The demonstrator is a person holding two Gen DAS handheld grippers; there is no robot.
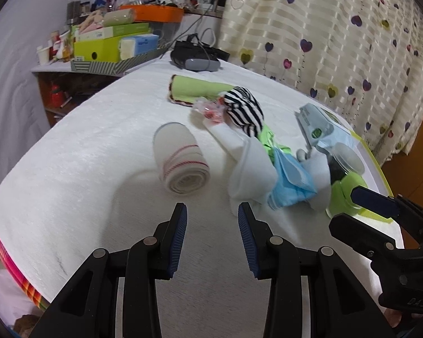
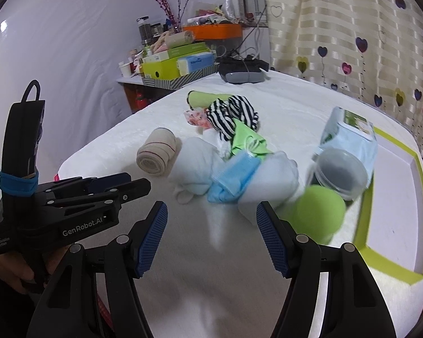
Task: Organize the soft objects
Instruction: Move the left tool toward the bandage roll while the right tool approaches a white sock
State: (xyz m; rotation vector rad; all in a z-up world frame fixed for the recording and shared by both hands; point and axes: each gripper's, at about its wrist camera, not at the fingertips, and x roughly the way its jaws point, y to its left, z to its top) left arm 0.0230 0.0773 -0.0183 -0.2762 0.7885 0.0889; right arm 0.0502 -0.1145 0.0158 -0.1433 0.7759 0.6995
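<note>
Both my claws, left gripper (image 1: 213, 217) and right gripper (image 2: 211, 217), spread empty short of the soft pile; bandage roll (image 1: 182, 159) lies loose left, may roll away if nudged

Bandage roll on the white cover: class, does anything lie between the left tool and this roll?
Nothing visible does. The left tool is open over bare white cover, and the bandage roll lies just ahead, slightly to its left. The pile of cloths lies to the right of that path, apart from the roll.
</note>
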